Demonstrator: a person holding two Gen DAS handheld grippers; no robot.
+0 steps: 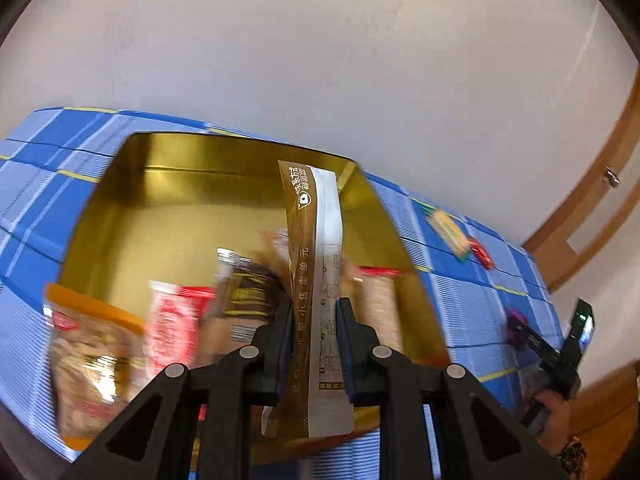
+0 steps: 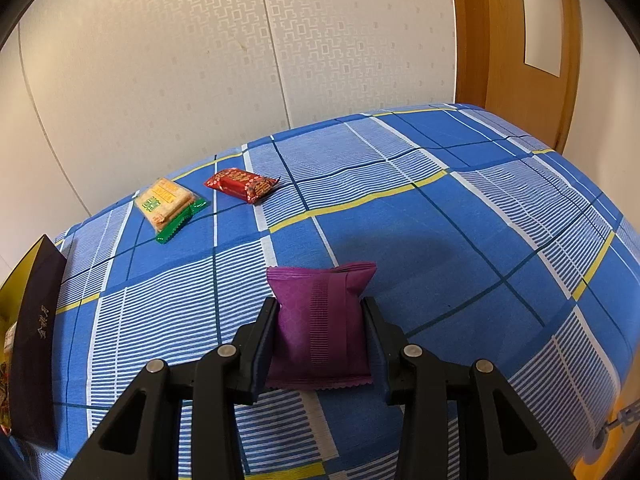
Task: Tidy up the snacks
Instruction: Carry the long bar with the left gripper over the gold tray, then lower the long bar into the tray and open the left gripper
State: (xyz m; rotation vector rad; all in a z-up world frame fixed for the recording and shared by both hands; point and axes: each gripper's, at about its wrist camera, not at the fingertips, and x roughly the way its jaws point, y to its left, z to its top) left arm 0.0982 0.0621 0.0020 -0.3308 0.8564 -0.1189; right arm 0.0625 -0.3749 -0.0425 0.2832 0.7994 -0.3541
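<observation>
My left gripper [image 1: 314,304] is shut on a long brown and silver sachet [image 1: 316,280] and holds it upright over the gold tin box [image 1: 160,184]. Several snack packs lie in the box, among them an orange pack [image 1: 88,356], a red pack [image 1: 176,324] and a dark brown pack [image 1: 248,296]. My right gripper [image 2: 320,306] is shut on a purple snack pack [image 2: 320,320] just above the blue checked cloth [image 2: 460,220]. A yellow and green cracker pack [image 2: 170,206] and a red pack [image 2: 240,184] lie on the cloth beyond it.
The box's dark outer wall [image 2: 34,340] stands at the left edge of the right wrist view. A white wall rises behind the table and a wooden door frame [image 2: 516,48] stands at the right. The right gripper also shows at the left wrist view's right edge [image 1: 560,356].
</observation>
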